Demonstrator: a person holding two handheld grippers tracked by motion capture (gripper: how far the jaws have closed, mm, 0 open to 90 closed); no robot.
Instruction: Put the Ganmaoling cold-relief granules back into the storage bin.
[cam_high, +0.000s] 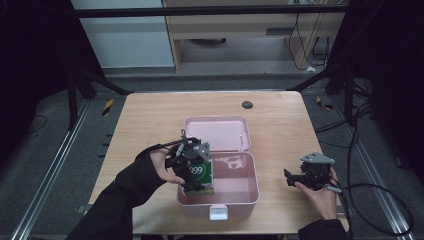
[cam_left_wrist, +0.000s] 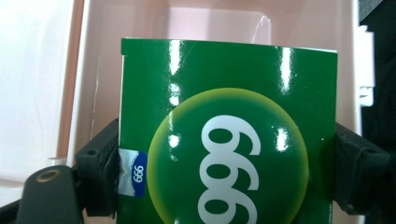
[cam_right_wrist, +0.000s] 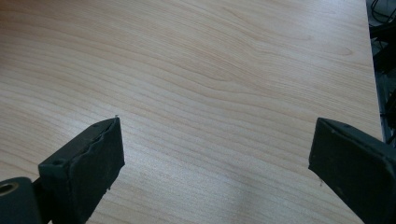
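Left gripper view, glossy green box (cam_left_wrist: 229, 135) marked 999, jaws clamped on its sides over pink case (cam_left_wrist: 140, 23), right gripper (cam_high: 289, 178) jaws wide, empty.

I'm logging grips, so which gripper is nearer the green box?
Left. The left gripper grips the green box over the pink case; the right gripper sits apart on the table.

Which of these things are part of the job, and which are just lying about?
In use: green box, held in the left gripper; pink case, open, box going into it.

Lying about: right gripper, open over bare table; dark round spot on the table.
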